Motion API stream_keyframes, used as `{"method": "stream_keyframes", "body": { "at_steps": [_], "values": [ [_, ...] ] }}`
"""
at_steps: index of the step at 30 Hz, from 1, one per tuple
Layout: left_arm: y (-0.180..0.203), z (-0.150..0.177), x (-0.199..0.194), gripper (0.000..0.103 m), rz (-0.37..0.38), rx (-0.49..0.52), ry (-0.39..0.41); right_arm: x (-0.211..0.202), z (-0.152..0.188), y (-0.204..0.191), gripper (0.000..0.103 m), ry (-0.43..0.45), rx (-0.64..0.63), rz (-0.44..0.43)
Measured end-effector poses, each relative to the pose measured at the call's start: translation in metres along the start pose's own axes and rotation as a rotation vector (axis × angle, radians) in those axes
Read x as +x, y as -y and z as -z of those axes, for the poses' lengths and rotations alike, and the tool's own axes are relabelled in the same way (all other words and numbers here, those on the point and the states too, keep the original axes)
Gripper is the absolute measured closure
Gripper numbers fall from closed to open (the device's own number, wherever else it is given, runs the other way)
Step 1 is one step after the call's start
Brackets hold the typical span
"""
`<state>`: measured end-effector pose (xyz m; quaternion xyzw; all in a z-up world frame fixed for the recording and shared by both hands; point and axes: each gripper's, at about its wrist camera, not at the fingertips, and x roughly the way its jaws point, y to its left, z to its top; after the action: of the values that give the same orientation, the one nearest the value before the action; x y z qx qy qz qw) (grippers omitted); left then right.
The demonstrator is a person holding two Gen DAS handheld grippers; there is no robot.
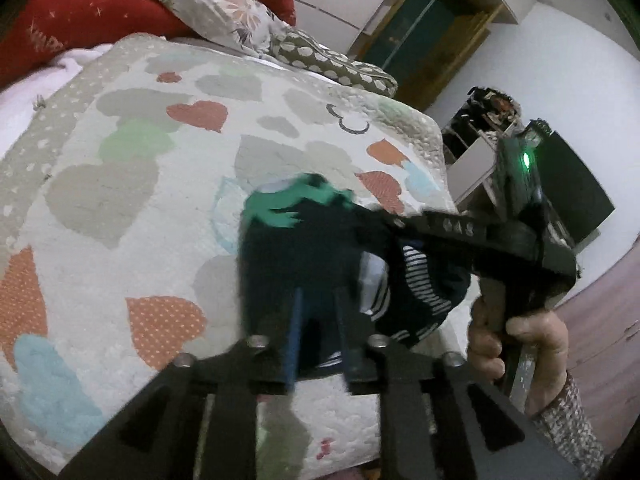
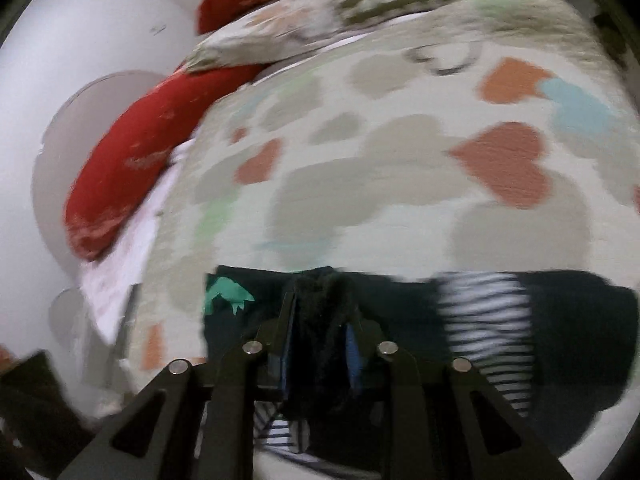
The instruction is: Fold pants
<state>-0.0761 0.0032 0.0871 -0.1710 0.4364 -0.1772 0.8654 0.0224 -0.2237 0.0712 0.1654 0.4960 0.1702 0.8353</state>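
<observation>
The pants (image 1: pixel 304 252) are dark navy with a green patch and a white-striped part, bunched over the bed's near right part. My left gripper (image 1: pixel 318 312) is shut on the pants' dark cloth. My right gripper (image 1: pixel 394 226) comes in from the right in the left wrist view, held by a hand (image 1: pixel 516 344), and grips the same bundle. In the right wrist view the pants (image 2: pixel 400 320) spread across the lower frame and my right gripper (image 2: pixel 320 312) is shut on a dark fold.
The bed carries a white quilt with hearts (image 1: pixel 140 184), also in the right wrist view (image 2: pixel 400 160). A red cushion (image 1: pixel 92 16) and patterned pillows (image 1: pixel 240 16) lie at the head. A cabinet (image 1: pixel 472 156) stands right of the bed.
</observation>
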Motion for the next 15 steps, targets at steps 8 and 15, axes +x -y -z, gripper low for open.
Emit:
{"method": "stream_keyframes", "body": {
  "at_steps": [8,15],
  "values": [
    [-0.016,-0.013,0.009,0.073,-0.111,-0.040,-0.016,-0.065,0.011,0.009,0.074,0.214,0.004,-0.032],
    [-0.015,-0.001,0.052,0.070,-0.195,-0.007,-0.119,-0.021,0.017,-0.007,0.075,0.087,0.045,-0.191]
  ]
}}
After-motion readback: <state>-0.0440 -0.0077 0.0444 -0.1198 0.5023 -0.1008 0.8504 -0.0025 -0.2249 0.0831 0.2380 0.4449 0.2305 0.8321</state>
